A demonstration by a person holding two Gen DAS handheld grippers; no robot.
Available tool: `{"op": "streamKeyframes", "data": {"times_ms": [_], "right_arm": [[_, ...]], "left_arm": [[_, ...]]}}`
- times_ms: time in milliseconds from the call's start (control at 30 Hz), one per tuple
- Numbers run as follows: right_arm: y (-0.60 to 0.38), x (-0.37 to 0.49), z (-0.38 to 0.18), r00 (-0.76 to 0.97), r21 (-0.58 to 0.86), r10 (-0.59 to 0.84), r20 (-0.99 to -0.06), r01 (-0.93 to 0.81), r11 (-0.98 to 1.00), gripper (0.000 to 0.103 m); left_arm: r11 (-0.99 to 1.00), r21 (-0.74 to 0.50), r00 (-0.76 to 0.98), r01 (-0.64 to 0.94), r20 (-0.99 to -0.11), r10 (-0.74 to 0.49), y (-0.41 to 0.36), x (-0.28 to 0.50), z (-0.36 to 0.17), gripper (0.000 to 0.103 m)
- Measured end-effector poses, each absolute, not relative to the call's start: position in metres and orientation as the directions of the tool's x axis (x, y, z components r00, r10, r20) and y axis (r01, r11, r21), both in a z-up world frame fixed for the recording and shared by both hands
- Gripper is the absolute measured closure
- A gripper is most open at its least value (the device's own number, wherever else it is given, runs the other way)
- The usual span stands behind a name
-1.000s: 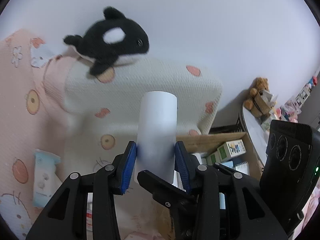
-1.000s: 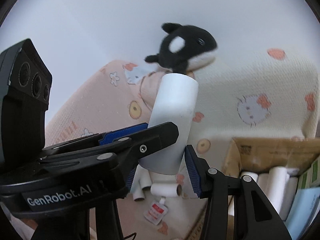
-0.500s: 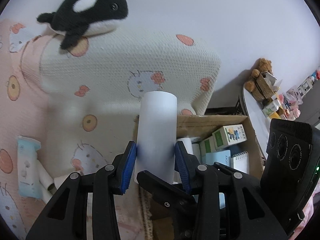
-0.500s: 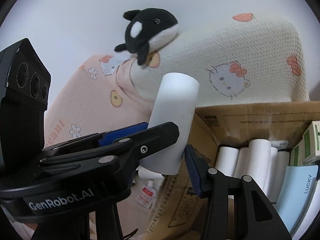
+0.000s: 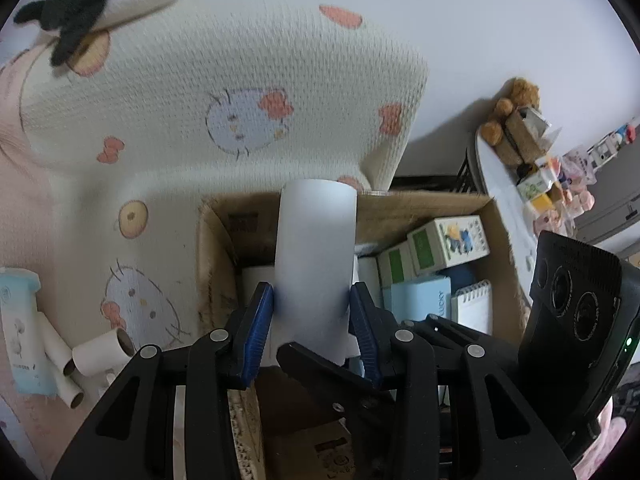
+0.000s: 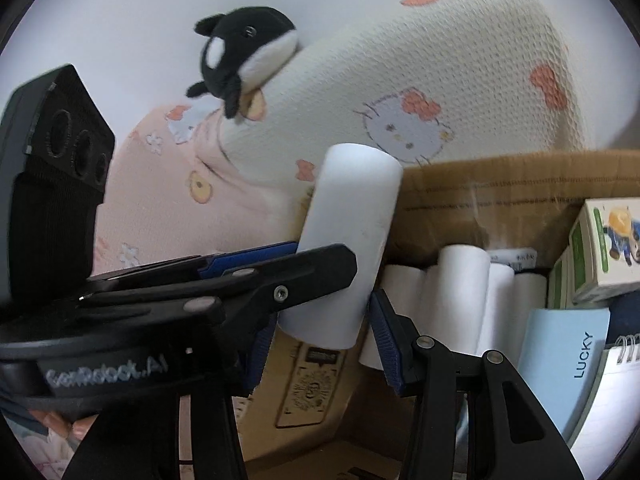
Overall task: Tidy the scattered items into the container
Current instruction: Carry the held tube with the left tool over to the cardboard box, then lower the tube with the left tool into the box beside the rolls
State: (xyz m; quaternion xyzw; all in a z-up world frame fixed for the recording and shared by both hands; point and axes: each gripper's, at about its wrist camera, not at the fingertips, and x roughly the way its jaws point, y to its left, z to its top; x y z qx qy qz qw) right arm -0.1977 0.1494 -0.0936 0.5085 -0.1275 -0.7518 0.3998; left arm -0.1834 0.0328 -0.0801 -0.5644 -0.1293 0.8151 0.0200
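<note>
One white paper roll (image 5: pixel 316 248) (image 6: pixel 348 236) is held by both grippers at once. My left gripper (image 5: pixel 314 316) is shut on its lower end, blue pads pressing each side. My right gripper (image 6: pixel 322 340) is shut on the same roll from a crossed angle, and one of its black fingers (image 5: pixel 320 364) lies across the left wrist view. The roll hangs over the left end of an open cardboard box (image 5: pixel 214 248) (image 6: pixel 480 184). Several white rolls (image 6: pixel 460 280) stand inside, beside green cartons (image 5: pixel 444 240), a blue notebook (image 6: pixel 568 360) and a spiral pad (image 5: pixel 472 308).
Empty cardboard tubes (image 5: pixel 102 354) and a pale blue tissue pack (image 5: pixel 20 336) lie on the pink sheet left of the box. A cream pillow (image 5: pixel 240 80) with an orca plush (image 6: pixel 240 52) rises behind. A round white table (image 5: pixel 500 184) with toys stands at the right.
Both grippers have come down and forward together with the roll. The box now fills the lower views, while the pillow and orca plush have slid upward.
</note>
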Motion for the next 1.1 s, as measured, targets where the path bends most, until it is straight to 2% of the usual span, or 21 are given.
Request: {"op": "streamKeyframes", "data": {"times_ms": [200,533,800,1000,1100], "right_arm": [[0.152,-0.201,-0.104,-0.142,0.548,-0.674,-0.724,0.475,-0.689,0.058],[0.154,-0.202,-0.122,-0.099,0.538,-0.646,-0.757,0.468,-0.701,0.058],[0.145,-0.197,-0.121,-0.125,0.449,-0.585,-0.802,0.52,-0.727,0.059],[0.152,-0.198,-0.121,-0.087,0.463,-0.585,-0.807,0.521,-0.717,0.059],[0.157,-0.2,-0.122,-0.073,0.478,-0.593,-0.802,0.517,-0.71,0.059]], "left_arm": [[-0.96,-0.255,-0.306,0.114,-0.929,0.21,0.038,-0.19,-0.095,0.059],[-0.949,-0.282,-0.237,0.145,-0.941,0.243,0.036,-0.195,-0.118,0.06],[-0.964,-0.232,-0.236,0.132,-0.952,0.197,0.043,-0.195,-0.12,0.06],[-0.963,-0.232,-0.186,0.135,-0.961,0.205,0.046,-0.199,-0.122,0.06],[-0.975,-0.186,-0.145,0.12,-0.975,0.168,0.052,-0.205,-0.128,0.06]]}}
